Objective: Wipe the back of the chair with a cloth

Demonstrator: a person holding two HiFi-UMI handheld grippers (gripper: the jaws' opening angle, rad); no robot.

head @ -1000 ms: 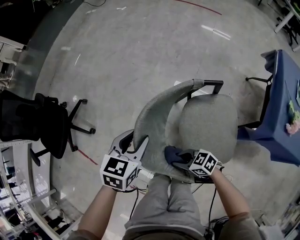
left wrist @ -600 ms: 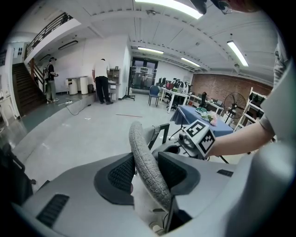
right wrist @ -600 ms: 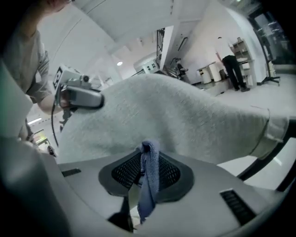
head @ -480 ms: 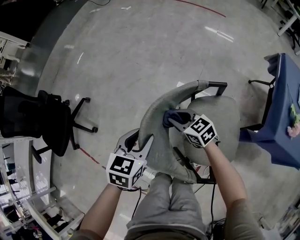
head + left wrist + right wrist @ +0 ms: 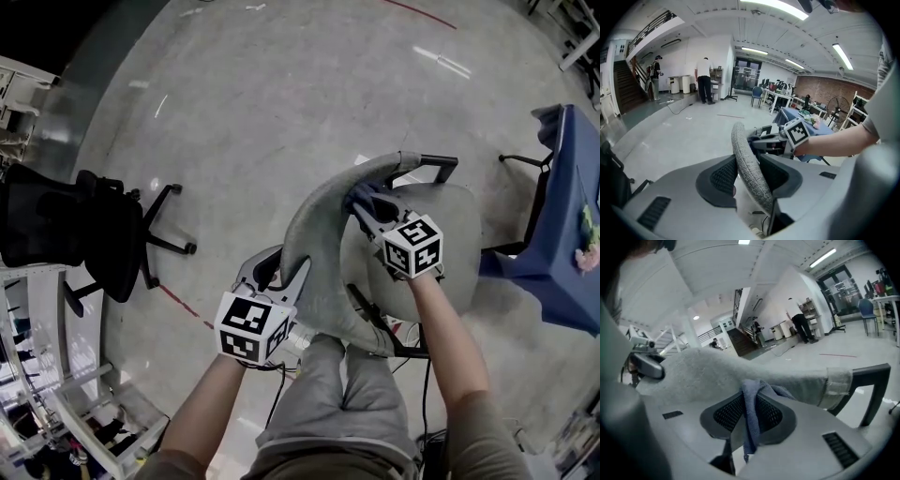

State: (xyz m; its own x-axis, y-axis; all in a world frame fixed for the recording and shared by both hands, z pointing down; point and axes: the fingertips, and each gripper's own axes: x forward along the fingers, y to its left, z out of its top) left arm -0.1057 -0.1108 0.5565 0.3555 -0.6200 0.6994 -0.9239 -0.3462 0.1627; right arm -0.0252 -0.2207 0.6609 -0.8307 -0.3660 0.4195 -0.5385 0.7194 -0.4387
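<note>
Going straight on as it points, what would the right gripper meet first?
The chair's grey backrest: the right gripper, shut on the blue cloth, faces it closely; whether they touch is unclear.

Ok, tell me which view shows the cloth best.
The right gripper view: the blue cloth fills the centre, pinched between that gripper's fingers against the chair back. The head view shows it only as a dark bunch on the chair back; the left gripper view, a sliver behind its edge.
</note>
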